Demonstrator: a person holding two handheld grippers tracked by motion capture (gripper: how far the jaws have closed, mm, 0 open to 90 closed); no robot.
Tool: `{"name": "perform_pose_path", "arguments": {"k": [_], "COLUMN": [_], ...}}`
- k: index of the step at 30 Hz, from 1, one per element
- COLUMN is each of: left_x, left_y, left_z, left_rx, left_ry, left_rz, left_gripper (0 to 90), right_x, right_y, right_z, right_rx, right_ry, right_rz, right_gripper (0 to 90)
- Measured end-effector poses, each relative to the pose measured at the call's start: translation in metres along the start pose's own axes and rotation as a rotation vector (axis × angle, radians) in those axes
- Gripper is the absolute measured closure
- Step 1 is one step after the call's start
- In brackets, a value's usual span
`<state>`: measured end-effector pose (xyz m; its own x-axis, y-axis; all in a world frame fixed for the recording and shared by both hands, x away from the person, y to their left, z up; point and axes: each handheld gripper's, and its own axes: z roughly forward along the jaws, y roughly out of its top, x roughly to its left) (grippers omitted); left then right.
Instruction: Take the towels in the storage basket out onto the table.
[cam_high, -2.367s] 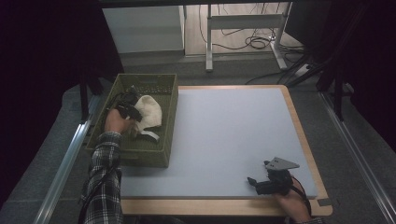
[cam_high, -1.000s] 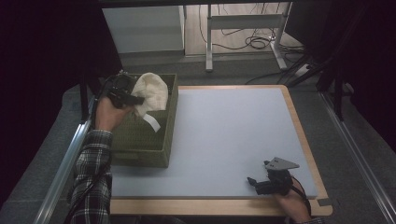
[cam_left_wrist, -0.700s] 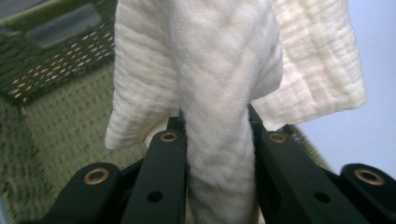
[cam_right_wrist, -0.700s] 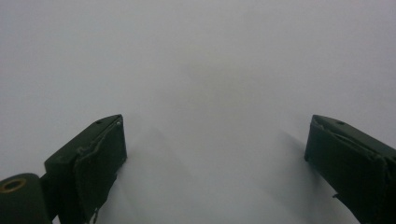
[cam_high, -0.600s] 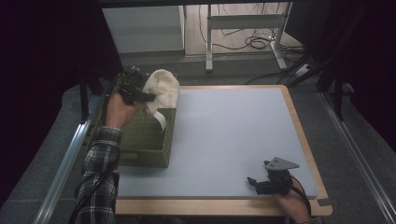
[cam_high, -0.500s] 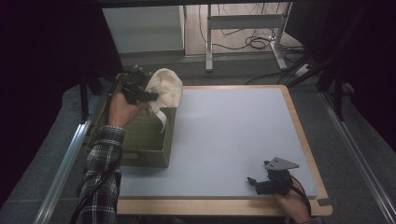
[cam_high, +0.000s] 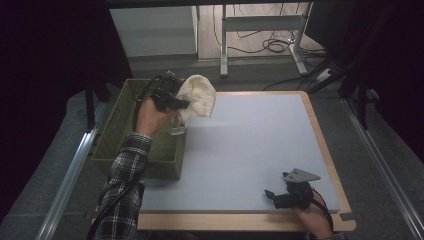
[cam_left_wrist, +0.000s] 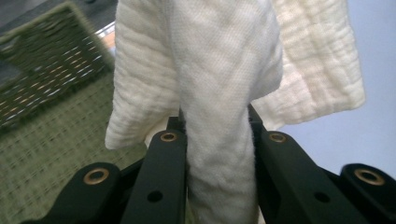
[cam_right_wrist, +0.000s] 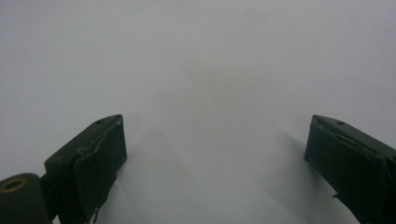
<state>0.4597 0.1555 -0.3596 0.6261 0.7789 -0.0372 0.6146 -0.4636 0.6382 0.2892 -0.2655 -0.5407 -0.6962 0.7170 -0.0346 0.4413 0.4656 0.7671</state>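
A cream-white cloth (cam_high: 197, 97) hangs bunched in the air over the right rim of the green woven basket (cam_high: 122, 127), at the left edge of the grey mat. My left gripper (cam_high: 182, 105) is shut on the cloth (cam_left_wrist: 219, 84), whose folds pass between the two black jaws and spill out above them. My right gripper (cam_high: 270, 196) rests low on the mat near the front right corner. Its jaws (cam_right_wrist: 215, 163) stand wide open over bare grey mat with nothing between them.
The grey mat (cam_high: 250, 140) lies in a wooden-edged table frame (cam_high: 327, 145). Metal rails (cam_high: 67, 175) run along both sides. Behind the table are desk legs (cam_high: 225, 40) and cables on the floor.
My left hand has lifted the cloth out of the basket and carried it up and to the right, over the basket's rim. The right gripper has not moved.
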Motion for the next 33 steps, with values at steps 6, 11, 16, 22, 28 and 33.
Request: {"name": "perform_pose_path", "arguments": {"k": [6,11,16,22,28,33], "left_x": [-0.013,-0.026,-0.044,-0.061,-0.084,-0.104], "left_y": [0.009,0.016,0.025,0.030,0.032,0.031], "left_z": [0.010,0.021,0.035,0.047,0.066,0.083], "left_rx": [0.002,0.005,0.022,0.036,0.054,0.069], "left_ry": [-0.017,-0.036,-0.049,-0.064,-0.080,-0.103], "left_rz": [0.022,0.039,0.068,0.102,0.135,0.174], "left_gripper": [78.1,77.9,77.7,77.3,76.8,76.7], "right_x": [0.000,0.000,0.000,0.000,0.000,0.000], "right_y": [0.000,0.000,0.000,0.000,0.000,0.000], "right_z": [0.000,0.000,0.000,0.000,0.000,0.000], "right_rx": [0.000,-0.001,0.001,0.002,0.000,0.000], "right_ry": [0.001,0.000,0.001,0.002,0.001,0.001], "right_rz": [0.000,-0.001,-0.001,0.000,-0.002,-0.002], "right_gripper": [5.5,5.5,5.5,5.5,5.5,5.5]}}
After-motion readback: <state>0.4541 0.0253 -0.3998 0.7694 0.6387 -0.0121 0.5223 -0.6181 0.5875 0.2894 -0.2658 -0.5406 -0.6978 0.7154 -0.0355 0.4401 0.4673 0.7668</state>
